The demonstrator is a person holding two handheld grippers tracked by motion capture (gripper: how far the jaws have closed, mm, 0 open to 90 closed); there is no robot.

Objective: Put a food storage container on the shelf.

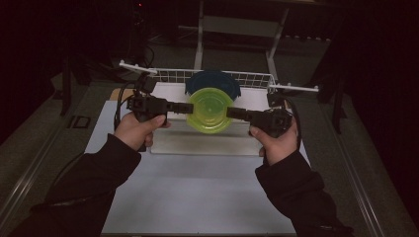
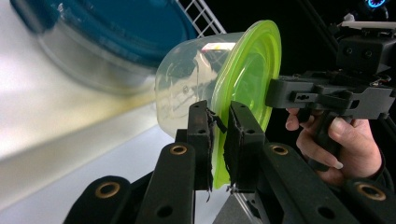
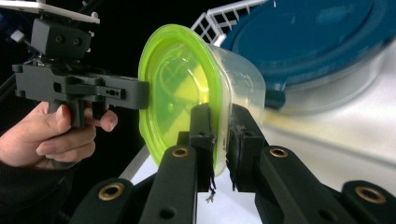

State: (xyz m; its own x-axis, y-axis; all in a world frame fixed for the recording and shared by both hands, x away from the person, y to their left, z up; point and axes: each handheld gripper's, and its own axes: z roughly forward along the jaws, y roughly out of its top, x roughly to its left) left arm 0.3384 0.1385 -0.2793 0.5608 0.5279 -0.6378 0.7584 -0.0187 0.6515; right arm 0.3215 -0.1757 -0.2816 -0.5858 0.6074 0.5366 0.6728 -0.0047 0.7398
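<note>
A clear plastic tub with a lime-green lid [image 1: 210,109] hangs above the table, tipped so the lid faces me. My left gripper [image 1: 189,107] is shut on the lid's rim at its left side. My right gripper [image 1: 230,112] is shut on the rim at the opposite side. In the left gripper view the black jaws [image 2: 218,122] pinch the green lid [image 2: 247,74] edge, with the clear tub [image 2: 187,88] behind. In the right gripper view the jaws [image 3: 219,119] clamp the same lid [image 3: 175,84].
A larger clear container with a dark blue lid [image 1: 213,81] sits just behind the held tub. A white wire rack [image 1: 168,75] stands at the back. A pale tray [image 1: 197,144] lies on the white mat [image 1: 188,197]. Dark floor surrounds the table.
</note>
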